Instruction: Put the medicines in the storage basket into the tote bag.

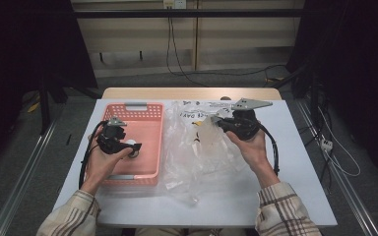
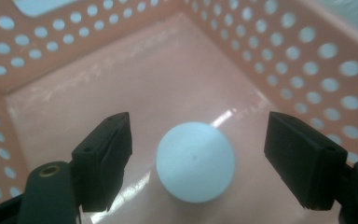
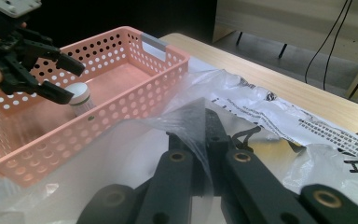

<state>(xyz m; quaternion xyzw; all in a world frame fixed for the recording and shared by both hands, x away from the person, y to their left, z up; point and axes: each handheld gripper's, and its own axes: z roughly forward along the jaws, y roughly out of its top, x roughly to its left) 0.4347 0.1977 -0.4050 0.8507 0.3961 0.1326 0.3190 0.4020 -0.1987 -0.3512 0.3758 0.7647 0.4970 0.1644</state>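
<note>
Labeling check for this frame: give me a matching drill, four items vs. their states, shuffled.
Items:
1. left gripper
2. right gripper
3. white object
4. basket

States:
A. shut on the bag
B. pink, perforated walls
C. open, jaws either side of the white object
D. inside the basket, between open jaws

Pairs: 1-C, 2-A, 3-D, 4-B

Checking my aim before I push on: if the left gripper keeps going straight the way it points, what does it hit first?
Most likely the white bottle, which sits between the left gripper's open jaws with its round end facing it. Beyond lies the pink basket's floor.
</note>
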